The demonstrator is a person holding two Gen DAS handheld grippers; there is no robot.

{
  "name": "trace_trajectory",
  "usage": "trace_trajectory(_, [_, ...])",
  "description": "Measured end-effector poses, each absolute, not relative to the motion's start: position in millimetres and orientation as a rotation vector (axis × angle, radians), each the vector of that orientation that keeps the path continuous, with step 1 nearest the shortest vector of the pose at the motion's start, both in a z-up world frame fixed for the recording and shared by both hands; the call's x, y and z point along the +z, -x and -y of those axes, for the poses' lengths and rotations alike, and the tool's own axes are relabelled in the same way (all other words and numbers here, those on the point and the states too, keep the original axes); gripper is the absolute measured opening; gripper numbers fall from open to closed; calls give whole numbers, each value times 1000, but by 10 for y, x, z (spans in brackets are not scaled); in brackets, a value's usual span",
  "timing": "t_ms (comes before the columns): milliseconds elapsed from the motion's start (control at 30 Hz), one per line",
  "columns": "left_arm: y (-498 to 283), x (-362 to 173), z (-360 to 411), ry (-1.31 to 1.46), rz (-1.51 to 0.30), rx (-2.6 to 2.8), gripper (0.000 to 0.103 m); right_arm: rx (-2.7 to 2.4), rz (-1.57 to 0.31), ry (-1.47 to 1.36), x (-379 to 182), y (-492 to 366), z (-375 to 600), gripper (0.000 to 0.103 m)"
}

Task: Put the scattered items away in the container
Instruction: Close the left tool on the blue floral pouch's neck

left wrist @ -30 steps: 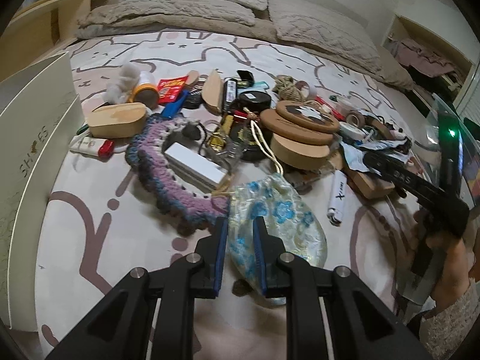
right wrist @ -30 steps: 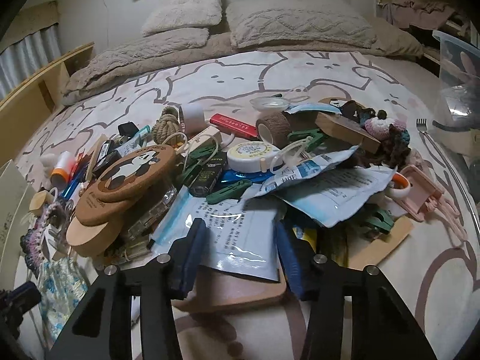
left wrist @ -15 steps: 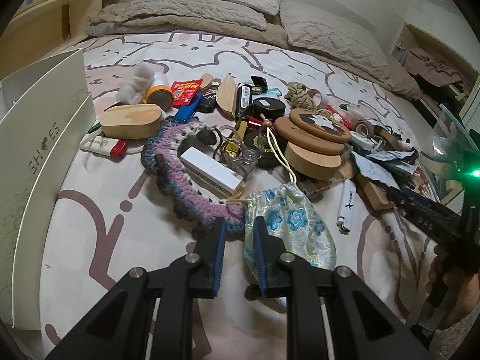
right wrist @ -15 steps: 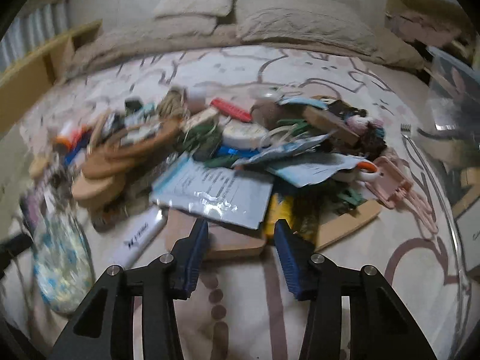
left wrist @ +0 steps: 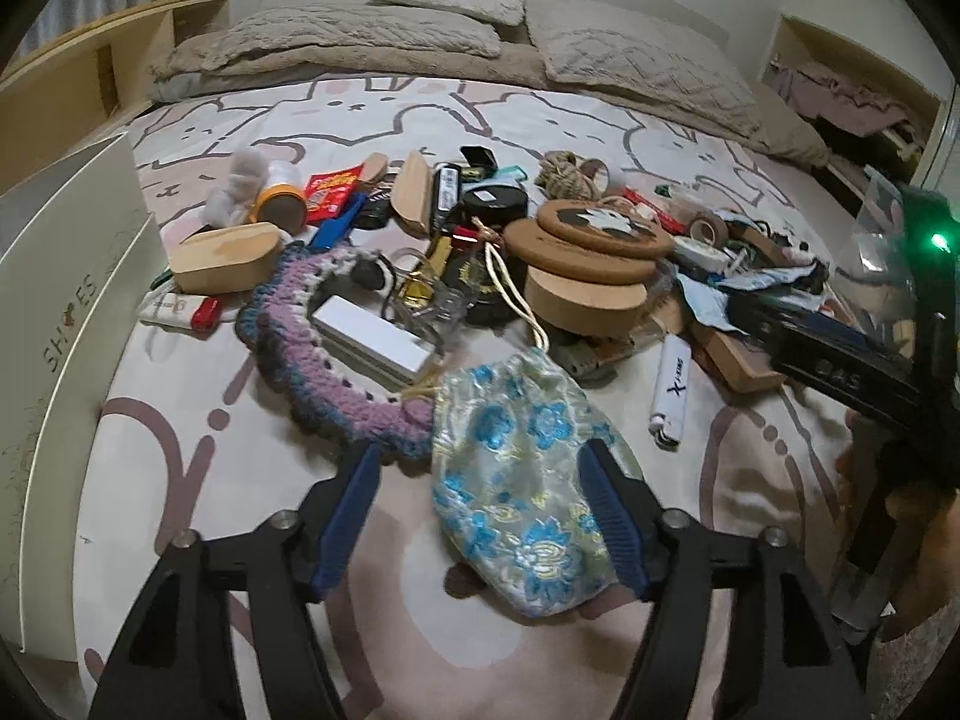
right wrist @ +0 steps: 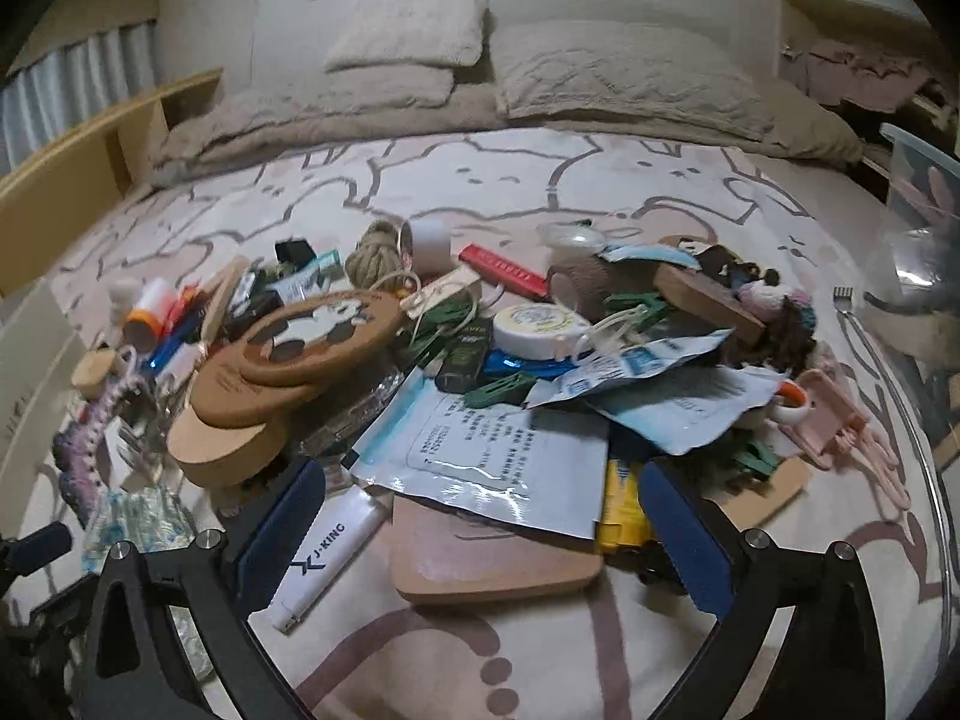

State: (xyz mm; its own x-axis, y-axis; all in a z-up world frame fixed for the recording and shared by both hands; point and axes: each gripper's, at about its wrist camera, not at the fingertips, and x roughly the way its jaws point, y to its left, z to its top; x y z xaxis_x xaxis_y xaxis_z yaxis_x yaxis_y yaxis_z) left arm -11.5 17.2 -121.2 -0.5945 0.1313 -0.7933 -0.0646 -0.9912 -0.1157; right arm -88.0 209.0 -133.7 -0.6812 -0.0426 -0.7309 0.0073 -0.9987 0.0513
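A floral blue-and-silver drawstring pouch (left wrist: pixel 516 480) lies on the bedspread between the fingers of my left gripper (left wrist: pixel 480 462). Its jaws are opening, and the pads do not press on the pouch. My right gripper (right wrist: pixel 480 480) hovers low over the near edge of the clutter pile, jaws opening wide. Between them lie a wooden board (right wrist: pixel 492 564), a foil packet (right wrist: pixel 498 450) and a yellow item (right wrist: pixel 621 504); nothing is gripped. A white lighter (right wrist: pixel 327 558) rests by its left finger. A clear plastic container (right wrist: pixel 918 276) stands at the right edge.
A white shoe box (left wrist: pixel 60 300) stands at the left. The pile holds a crocheted ring (left wrist: pixel 288 324), stacked wooden discs (left wrist: pixel 588 264), twine, tape, pegs and a pink hanger (right wrist: pixel 840 420). Pillows (right wrist: pixel 600 78) lie at the bed's far end. A hand (left wrist: pixel 936 534) shows at the right.
My left gripper's jaws, shut on the pouch's edge before, have spread and released it onto the bedspread. The right gripper's jaws have spread wide above the wooden board.
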Motion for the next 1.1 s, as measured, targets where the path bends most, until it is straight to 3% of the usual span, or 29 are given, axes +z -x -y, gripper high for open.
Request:
trace_trajectory(167, [131, -1271, -234, 1373, 104, 2701, 94, -2840, 61, -1311, -1469, 1006, -2064, 103])
trace_trajectory(500, [175, -1456, -377, 1433, 86, 2650, 95, -2805, 189, -1350, -1574, 1148, -2104, 103])
trace_trajectory(933, [187, -1541, -483, 1446, 72, 2632, 97, -2794, 82, -1404, -1622, 1226, -1994, 103])
trace_trajectory(1100, [189, -1544, -474, 1445, 75, 2634, 97, -2807, 168, -1405, -1621, 1259, -2081, 103])
